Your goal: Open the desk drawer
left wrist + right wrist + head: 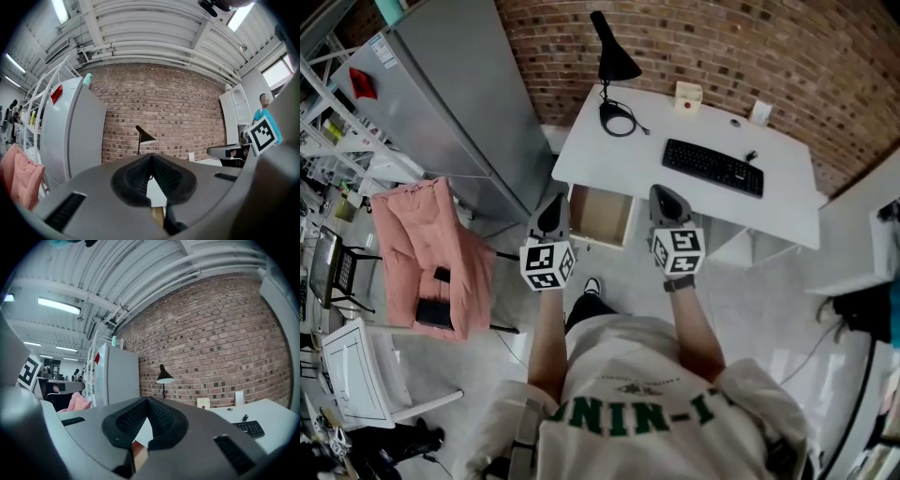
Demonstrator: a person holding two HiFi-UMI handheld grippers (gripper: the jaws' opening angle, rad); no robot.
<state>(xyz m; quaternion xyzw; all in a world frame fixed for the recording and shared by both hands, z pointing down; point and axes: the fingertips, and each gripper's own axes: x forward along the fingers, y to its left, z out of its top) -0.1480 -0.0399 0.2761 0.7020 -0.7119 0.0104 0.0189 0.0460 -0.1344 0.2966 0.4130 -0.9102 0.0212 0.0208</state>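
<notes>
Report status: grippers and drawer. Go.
Left gripper shut, empty. Right gripper shut, empty. Drawer stands open under the desk. Nothing in the way.

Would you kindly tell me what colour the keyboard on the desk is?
Black. The keyboard shows clearest in the head view.

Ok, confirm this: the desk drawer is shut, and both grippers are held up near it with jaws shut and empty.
Not right. The drawer is open, pulled out from under the desk, as the head view shows. The rest holds: the left gripper and right gripper are held up near it, jaws shut and empty.
</notes>
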